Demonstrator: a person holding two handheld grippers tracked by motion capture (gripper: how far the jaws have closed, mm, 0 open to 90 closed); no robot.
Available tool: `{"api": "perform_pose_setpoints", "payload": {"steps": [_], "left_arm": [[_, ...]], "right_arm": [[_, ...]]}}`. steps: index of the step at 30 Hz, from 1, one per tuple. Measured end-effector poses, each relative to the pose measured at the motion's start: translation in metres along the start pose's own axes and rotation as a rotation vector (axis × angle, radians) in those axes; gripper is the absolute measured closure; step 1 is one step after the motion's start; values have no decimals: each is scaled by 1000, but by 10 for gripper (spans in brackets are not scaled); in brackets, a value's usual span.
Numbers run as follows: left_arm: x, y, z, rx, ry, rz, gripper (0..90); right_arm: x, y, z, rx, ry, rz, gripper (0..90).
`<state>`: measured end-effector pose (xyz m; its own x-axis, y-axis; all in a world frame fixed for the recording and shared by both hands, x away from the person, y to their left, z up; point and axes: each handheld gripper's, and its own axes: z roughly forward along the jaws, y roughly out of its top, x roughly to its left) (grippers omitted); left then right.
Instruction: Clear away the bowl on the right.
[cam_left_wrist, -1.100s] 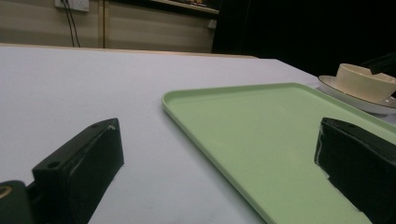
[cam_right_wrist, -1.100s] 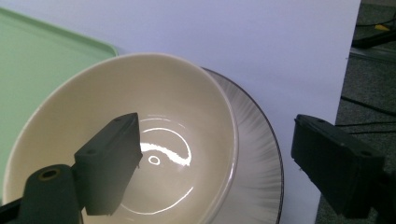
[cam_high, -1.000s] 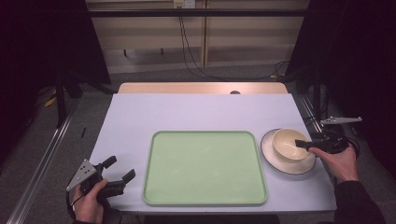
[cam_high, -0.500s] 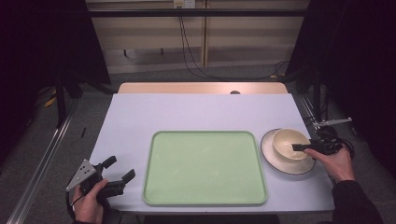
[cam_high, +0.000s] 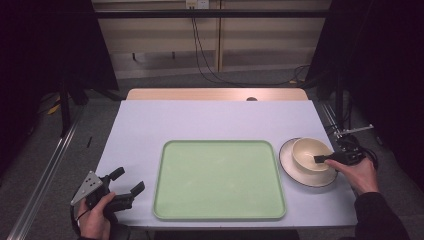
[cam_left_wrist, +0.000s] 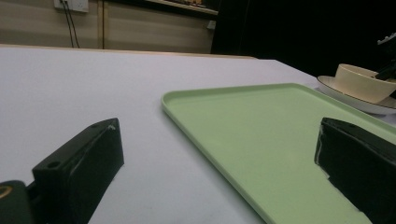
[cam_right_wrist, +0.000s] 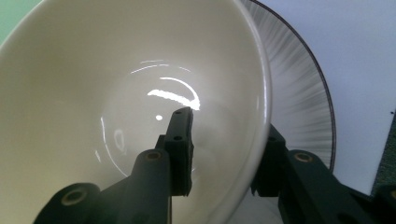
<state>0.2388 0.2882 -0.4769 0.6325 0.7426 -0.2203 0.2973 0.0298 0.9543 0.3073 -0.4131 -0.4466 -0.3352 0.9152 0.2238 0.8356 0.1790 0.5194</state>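
Cream bowl (cam_high: 311, 153) on grey-rimmed plate (cam_high: 300, 176), just right of green tray (cam_high: 218, 180), no readable writing.
Right gripper (cam_high: 320, 159) closing across bowl wall, one jaw inside, one outside; left gripper (cam_high: 127, 182) spread wide, empty, left of tray.

My high view looks forward and down over the whole table (cam_high: 210, 117). The left gripper view skims low across it toward the tray (cam_left_wrist: 261, 135). The right gripper view sits close inside the bowl (cam_right_wrist: 116, 93), shared by all views.
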Motion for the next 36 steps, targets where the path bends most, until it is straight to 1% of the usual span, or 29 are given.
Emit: {"api": "perform_pose_setpoints", "payload": {"steps": [4,5,6,7,10,11,12,14,15,17,20,21,23,24,26,28,32,36], "left_arm": [[0,0,0,-4,3,-4,13],[0,0,0,-3,4,-4,13],[0,0,0,-5,3,-5,13],[0,0,0,-6,4,-5,13],[0,0,0,-7,4,-8,13],[0,0,-1,-2,7,1,13],[0,0,-1,-2,5,1,13],[0,0,-2,-1,3,0,13],[0,0,-2,-1,5,-1,13],[0,0,-2,-1,4,-1,13],[1,0,-2,3,5,2,13],[0,0,-2,-4,8,-7,13],[0,-1,-2,0,6,-2,13],[0,0,-2,3,6,2,13],[0,-1,-2,-3,8,-7,13],[0,-1,-2,-3,8,-6,13],[0,-1,-2,-5,6,-8,13],[0,-1,-2,-5,6,-7,13]], "right_arm": [[-1,1,0,-4,-24,8,732],[-1,1,-1,-1,-17,16,756],[0,2,-1,4,-28,34,776],[-1,2,-1,-6,-20,23,793],[-1,3,-1,-8,-27,33,821],[-1,3,-1,-10,-24,35,830],[-1,3,-2,-6,-8,53,831],[-2,3,-2,-10,-7,48,832],[-1,3,-2,-4,-14,62,832],[-2,3,-2,-12,-10,52,833],[-2,3,-2,-19,-1,54,835],[-2,3,-2,-20,3,55,836],[-3,3,-3,-30,17,56,838],[-3,3,-4,-28,18,54,838],[-2,3,-5,-31,18,53,840],[-2,3,-5,-41,15,54,841],[-3,3,-7,-50,24,58,842],[-2,3,-7,-52,22,60,842]]}}
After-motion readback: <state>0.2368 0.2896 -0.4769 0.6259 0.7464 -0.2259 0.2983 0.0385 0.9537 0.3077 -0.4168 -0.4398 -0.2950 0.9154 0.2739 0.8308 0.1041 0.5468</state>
